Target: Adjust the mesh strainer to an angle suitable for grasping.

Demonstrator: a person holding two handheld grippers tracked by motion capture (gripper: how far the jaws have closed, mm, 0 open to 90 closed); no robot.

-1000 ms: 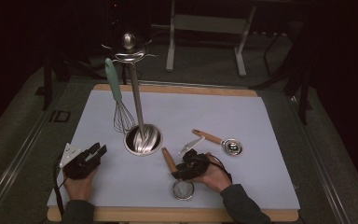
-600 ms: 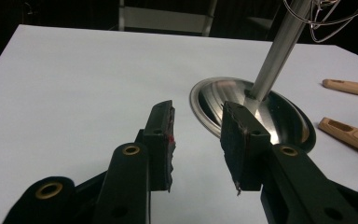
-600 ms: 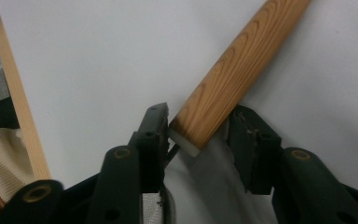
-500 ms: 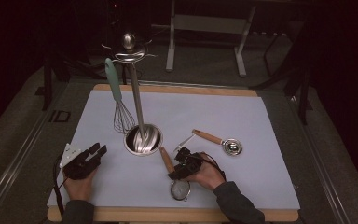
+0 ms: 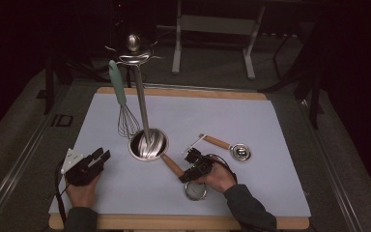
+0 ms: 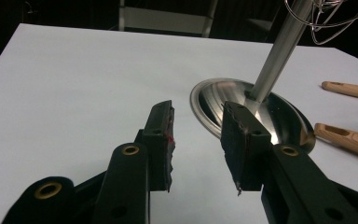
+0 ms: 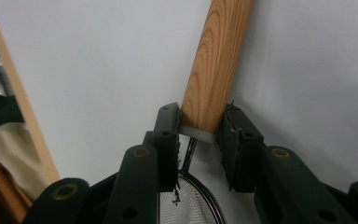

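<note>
A small mesh strainer [image 5: 194,190] with a wooden handle [image 5: 173,166] lies on the white mat [image 5: 270,121] near the front edge. My right gripper [image 5: 193,166] sits over that handle. In the right gripper view its jaws have just been closing, and both pads now touch the handle [image 7: 216,60] near its lower end, with the mesh [image 7: 186,205] below. My left gripper [image 5: 94,159] rests at the front left with its jaws apart and nothing between them [image 6: 196,121]. It points at the steel stand's round base [image 6: 261,116].
The steel utensil stand [image 5: 148,144] rises mid-mat, and a whisk with a teal handle [image 5: 117,89] hangs from its top. A second wooden-handled utensil with a small metal cup [image 5: 241,152] lies to the right. Dark floor and metal frame legs surround the table.
My right gripper has shifted a little to the left over the strainer's handle, and its jaws have narrowed onto it. The left gripper has stayed in place.
</note>
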